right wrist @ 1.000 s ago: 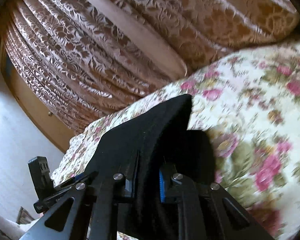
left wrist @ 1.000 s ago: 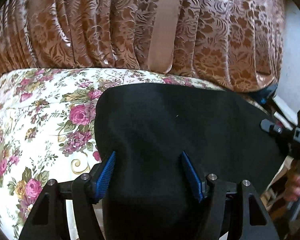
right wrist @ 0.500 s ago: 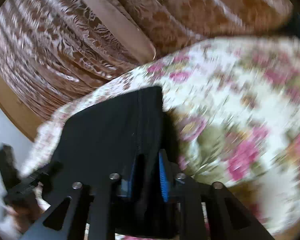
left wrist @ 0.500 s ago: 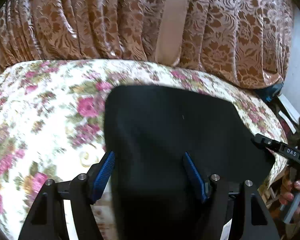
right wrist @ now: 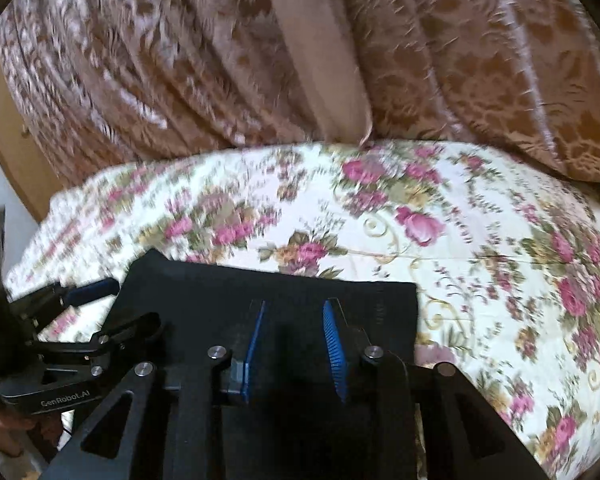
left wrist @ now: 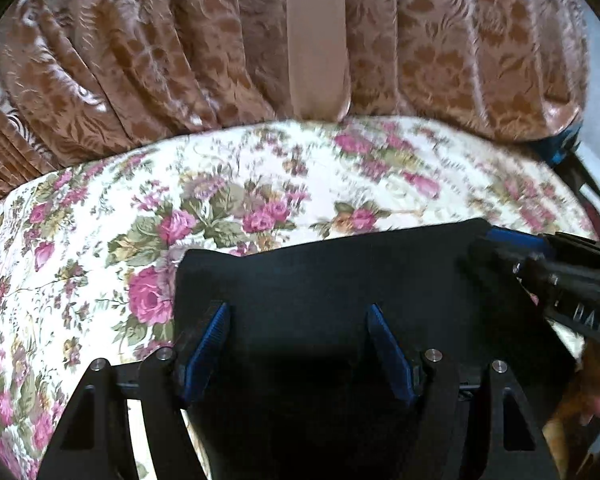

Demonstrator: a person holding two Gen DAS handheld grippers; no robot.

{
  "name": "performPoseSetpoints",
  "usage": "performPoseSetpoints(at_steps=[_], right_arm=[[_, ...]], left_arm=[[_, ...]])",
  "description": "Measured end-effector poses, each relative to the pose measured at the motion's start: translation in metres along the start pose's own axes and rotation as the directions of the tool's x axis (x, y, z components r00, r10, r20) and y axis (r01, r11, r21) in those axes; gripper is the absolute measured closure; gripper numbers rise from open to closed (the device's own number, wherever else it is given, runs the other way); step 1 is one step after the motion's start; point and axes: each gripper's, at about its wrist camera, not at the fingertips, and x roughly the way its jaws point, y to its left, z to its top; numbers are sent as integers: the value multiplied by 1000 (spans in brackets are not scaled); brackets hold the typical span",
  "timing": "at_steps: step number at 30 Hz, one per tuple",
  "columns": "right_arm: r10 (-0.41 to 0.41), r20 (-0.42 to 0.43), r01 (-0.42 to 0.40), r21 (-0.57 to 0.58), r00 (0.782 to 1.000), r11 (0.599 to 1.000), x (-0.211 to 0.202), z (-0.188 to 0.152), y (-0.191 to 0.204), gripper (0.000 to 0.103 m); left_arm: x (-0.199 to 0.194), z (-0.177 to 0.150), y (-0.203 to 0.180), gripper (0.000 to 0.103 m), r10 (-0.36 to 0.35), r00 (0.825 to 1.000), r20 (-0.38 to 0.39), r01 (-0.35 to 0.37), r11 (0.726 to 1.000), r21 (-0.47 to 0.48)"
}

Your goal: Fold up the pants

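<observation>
Black pants [left wrist: 332, 276] lie folded flat on the floral bedspread [left wrist: 260, 176], near its front edge. My left gripper [left wrist: 298, 312] is open, its blue pads spread above the cloth near the fold's left edge. My right gripper [right wrist: 294, 310] is open above the right part of the pants [right wrist: 260, 284], holding nothing. In the left wrist view the right gripper [left wrist: 540, 256] sits at the pants' far right corner. In the right wrist view the left gripper [right wrist: 88, 292] sits at the pants' left edge.
A brown patterned curtain or bed skirt [left wrist: 260, 48] hangs behind the bed, with a plain tan strap [left wrist: 318, 40] down its middle. The bed's right edge drops to clutter [left wrist: 572, 148]. A wooden panel [right wrist: 8, 148] stands at left.
The right gripper has let go of the pants and opened. The pants now lie shorter and flat, near the front. Both grippers have drawn back toward the bed's front edge.
</observation>
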Motion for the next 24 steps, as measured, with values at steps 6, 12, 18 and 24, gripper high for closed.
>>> performPoseSetpoints(at_steps=[6, 12, 18, 24], right_arm=[[-9, -30, 10, 19, 1000, 1000, 40, -19, -18, 73], [-18, 8, 18, 56, 1000, 998, 55, -21, -28, 74], [-3, 30, 0, 83, 1000, 997, 57, -24, -32, 74], [-29, 61, 25, 58, 998, 998, 53, -27, -26, 74]], left_arm=[[32, -3, 0, 22, 20, 1000, -10, -20, 1000, -7], [56, 2, 10, 17, -20, 999, -36, 18, 998, -68], [53, -3, 6, 17, -11, 1000, -8, 10, 998, -58], [47, -8, 6, 17, 5, 1000, 16, -4, 998, -56]])
